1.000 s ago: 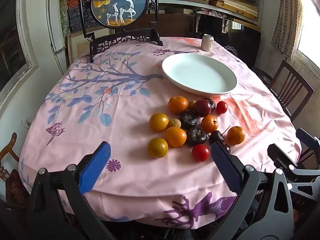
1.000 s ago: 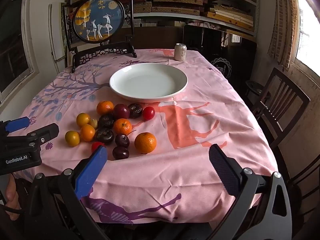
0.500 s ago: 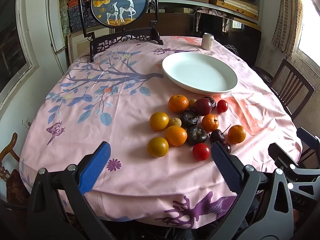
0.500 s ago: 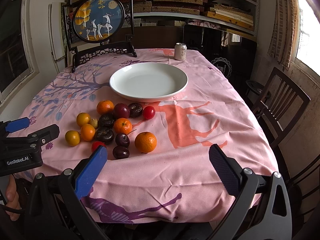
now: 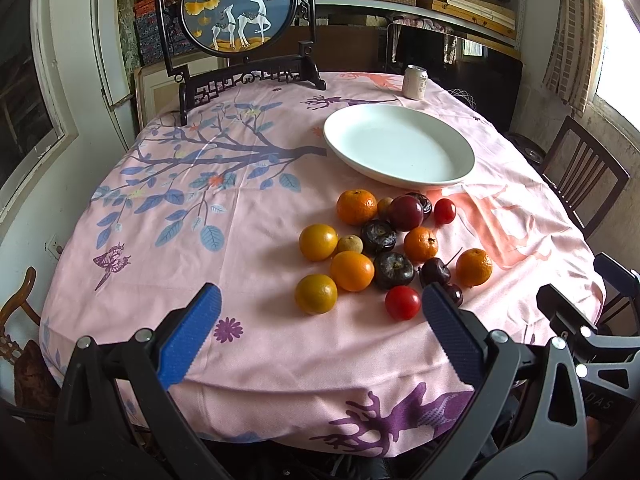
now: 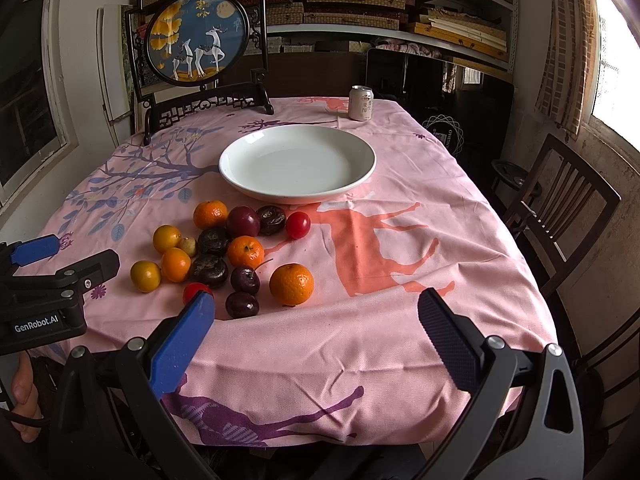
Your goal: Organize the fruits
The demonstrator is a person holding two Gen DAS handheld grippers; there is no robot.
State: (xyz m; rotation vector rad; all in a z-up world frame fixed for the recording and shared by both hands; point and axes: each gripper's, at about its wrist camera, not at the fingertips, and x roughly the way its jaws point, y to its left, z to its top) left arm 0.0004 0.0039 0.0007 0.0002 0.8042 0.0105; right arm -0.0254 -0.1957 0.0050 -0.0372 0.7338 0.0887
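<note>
A cluster of fruit lies on the pink tablecloth: oranges [image 5: 356,207], yellow citrus [image 5: 316,299], dark plums [image 5: 406,213], cherry tomatoes [image 5: 403,303] and dark wrinkled fruits [image 5: 393,270]. The same cluster shows in the right wrist view, with an orange [image 6: 291,284] nearest. An empty white plate [image 5: 400,146] [image 6: 298,164] sits just beyond the fruit. My left gripper [image 5: 318,334] is open and empty at the near table edge, in front of the fruit. My right gripper [image 6: 316,330] is open and empty, near the edge, right of the cluster.
A drink can [image 5: 415,82] [image 6: 361,103] stands at the far side. A round painted screen on a dark stand [image 5: 240,12] stands at the back left. A wooden chair [image 6: 560,200] is to the right of the table. Shelves line the back wall.
Both grippers have crept very slightly forward toward the fruit; otherwise nothing has moved and both stay open.
</note>
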